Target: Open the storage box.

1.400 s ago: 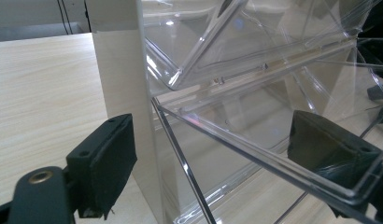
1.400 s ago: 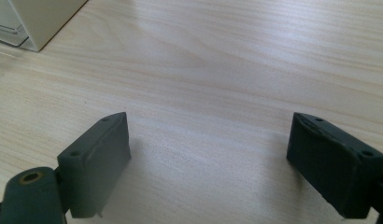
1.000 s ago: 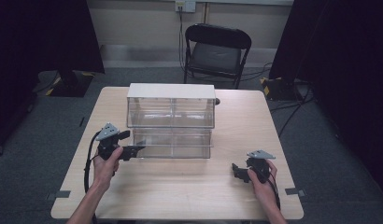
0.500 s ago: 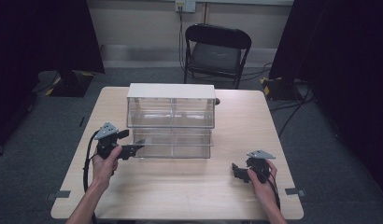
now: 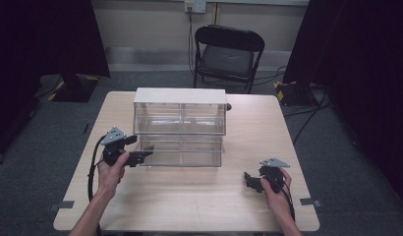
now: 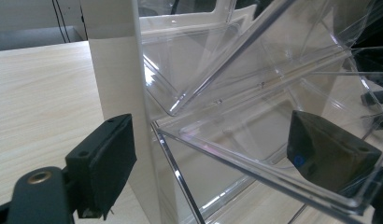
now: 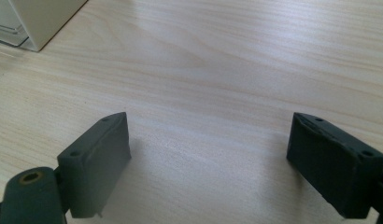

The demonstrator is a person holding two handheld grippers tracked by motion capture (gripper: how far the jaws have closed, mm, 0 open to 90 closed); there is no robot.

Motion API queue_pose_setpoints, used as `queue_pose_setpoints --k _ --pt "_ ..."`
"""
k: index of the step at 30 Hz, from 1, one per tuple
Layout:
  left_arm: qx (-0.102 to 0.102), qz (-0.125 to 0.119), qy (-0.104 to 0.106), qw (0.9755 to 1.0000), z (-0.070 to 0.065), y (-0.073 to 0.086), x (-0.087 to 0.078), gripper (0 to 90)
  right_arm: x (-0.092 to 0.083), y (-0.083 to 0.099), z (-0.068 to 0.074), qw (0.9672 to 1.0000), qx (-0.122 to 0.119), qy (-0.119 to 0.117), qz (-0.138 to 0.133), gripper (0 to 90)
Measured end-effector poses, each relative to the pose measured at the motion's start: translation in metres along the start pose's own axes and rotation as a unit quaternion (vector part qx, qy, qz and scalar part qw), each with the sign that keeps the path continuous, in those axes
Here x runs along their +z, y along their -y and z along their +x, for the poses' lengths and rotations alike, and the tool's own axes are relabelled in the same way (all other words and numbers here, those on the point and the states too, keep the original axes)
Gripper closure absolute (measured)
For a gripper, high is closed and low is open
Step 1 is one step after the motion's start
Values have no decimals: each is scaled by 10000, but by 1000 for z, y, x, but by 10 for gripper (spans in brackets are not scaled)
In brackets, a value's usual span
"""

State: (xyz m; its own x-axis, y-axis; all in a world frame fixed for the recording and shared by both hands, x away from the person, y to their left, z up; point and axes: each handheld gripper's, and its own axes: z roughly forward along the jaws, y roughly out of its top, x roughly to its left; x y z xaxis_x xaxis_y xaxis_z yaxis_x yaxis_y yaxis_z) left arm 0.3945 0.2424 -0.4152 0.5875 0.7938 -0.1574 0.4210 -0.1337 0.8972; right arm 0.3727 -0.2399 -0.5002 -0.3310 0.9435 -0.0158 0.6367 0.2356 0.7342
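the left gripper (image 5: pixel 144 156) is wide open around the front edge of the clear bottom drawer (image 5: pixel 182 151) of the drawer box (image 5: pixel 180 96) mid-table. squeeze the edge first, then pull straight. the right gripper (image 5: pixel 249 181) rests open, near the table (image 5: pixel 189 206) edge.

No readable text, labels, brands or numbers are showing anywhere, not on the clear drawer unit (image 5: pixel 180 129), the table (image 5: pixel 268 142) or the chair (image 5: pixel 228 55).
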Motion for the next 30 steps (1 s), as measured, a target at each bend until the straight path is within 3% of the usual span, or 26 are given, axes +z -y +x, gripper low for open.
queue_pose_setpoints --k 4,15,21,24,30 --pt "46 -22 2 10000 0 -2 -1 153 0 0 0 10000 2 -1 0 126" --pt "-99 -220 18 9997 0 -4 0 151 0 0 0 10000 1 -1 0 125" --pt "39 -225 21 9997 -3 -15 -1 144 0 0 0 10000 -1 0 0 125" --pt "17 -270 8 9996 -6 -16 1 99 0 0 0 10000 -4 1 -2 125" --pt "-8 -222 -23 9998 -6 -17 2 94 0 0 0 10000 -3 0 -1 126"
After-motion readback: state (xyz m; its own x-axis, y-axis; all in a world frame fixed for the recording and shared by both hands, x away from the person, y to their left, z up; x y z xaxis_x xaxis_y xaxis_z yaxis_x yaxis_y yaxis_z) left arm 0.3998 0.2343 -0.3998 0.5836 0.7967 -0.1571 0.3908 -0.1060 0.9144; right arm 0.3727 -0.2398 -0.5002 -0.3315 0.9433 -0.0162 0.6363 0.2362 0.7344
